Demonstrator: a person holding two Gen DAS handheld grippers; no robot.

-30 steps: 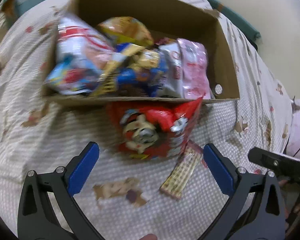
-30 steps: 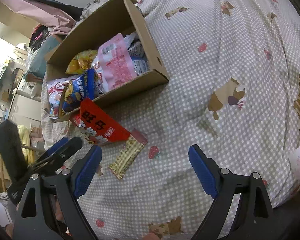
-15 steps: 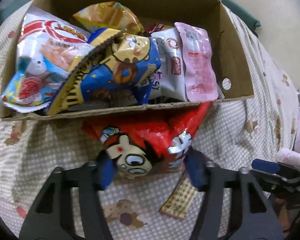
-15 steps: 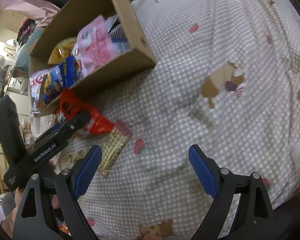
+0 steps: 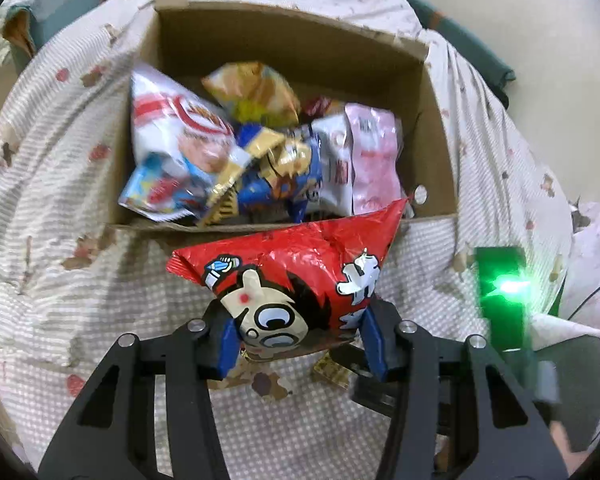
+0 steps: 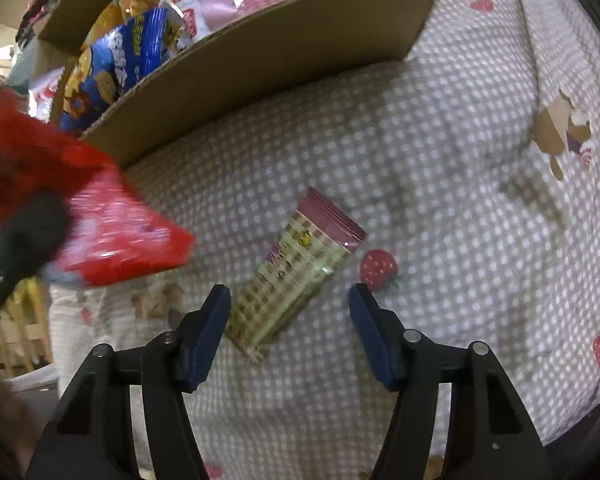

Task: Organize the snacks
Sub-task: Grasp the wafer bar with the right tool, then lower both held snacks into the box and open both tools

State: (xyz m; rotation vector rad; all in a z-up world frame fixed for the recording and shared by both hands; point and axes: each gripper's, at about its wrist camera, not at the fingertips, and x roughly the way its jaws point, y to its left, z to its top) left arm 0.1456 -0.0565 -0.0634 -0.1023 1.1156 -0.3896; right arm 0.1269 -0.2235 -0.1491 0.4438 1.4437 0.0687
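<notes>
Cardboard walls of an open box [image 5: 432, 128] fill the upper middle of the left wrist view, holding a jumble of snack packets: a white and red bag [image 5: 172, 136] at left, a yellow bag [image 5: 256, 88] at the back, a blue and gold bag [image 5: 276, 176] in the middle and a pink pouch [image 5: 374, 164] at right. Below the box's near wall, the left gripper [image 5: 300, 340] has just been closing and its blue pads now pinch the lower edge of a red cartoon snack bag [image 5: 300, 268]. All this sits on a checked bedspread [image 6: 460, 160] printed with strawberries and bears.

Only the right wrist view shows a checked wafer packet [image 6: 296, 276] clearly, lying flat at centre frame. The right gripper [image 6: 290, 328] has just been closing, its jaws part-open around the packet's lower end, pads not touching it.
</notes>
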